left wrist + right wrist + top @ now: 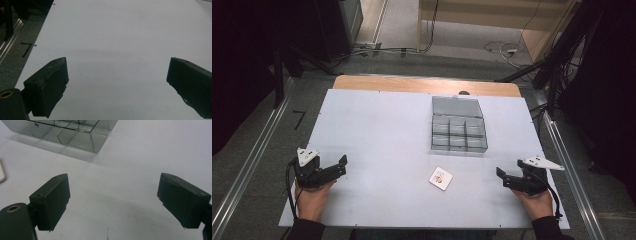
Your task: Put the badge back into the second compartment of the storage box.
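Both tools rest on the white bench (377, 135) with jaws spread, nothing between them. The small white packet (440, 178) lies between them, nearer the right tool (503, 176), well apart from the left tool (343, 164). The clear compartment box (458, 131) sits beyond the packet.

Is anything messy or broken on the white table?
Nothing stands out. The clear plastic compartment box sits square with its lid open, the small white square packet lies flat, slightly turned, and no spill or damage shows on the white table.

One clear compartment box (458, 127) (lid open), one small white packet (440, 178), two claws.
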`<state>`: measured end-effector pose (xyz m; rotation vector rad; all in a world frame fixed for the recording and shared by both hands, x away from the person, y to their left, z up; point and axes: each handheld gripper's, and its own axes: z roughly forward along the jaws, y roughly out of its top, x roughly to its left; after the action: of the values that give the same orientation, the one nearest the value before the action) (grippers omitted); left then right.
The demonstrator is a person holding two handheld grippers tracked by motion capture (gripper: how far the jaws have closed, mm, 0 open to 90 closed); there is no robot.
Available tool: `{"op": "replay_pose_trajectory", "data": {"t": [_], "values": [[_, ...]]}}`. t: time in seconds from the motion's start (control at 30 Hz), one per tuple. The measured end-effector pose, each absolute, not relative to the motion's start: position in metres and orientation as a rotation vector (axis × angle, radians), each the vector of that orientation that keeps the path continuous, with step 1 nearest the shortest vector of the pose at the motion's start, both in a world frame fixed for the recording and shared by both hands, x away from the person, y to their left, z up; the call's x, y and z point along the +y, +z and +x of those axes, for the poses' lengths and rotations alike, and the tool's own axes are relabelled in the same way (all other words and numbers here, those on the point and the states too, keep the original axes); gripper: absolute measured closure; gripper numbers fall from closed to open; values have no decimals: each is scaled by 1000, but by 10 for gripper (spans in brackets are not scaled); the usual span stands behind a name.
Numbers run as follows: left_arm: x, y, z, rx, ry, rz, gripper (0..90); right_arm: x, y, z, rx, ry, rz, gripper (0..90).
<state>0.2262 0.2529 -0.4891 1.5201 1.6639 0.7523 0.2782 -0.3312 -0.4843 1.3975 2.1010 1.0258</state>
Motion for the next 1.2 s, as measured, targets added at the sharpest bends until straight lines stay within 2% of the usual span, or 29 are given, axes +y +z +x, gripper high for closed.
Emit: {"op": "replay_pose_trajectory", "data": {"t": [1.2], "values": [[251, -490, 227, 1663, 753, 1528, 44, -277, -481, 268, 2267, 1173, 1221, 99]]}}
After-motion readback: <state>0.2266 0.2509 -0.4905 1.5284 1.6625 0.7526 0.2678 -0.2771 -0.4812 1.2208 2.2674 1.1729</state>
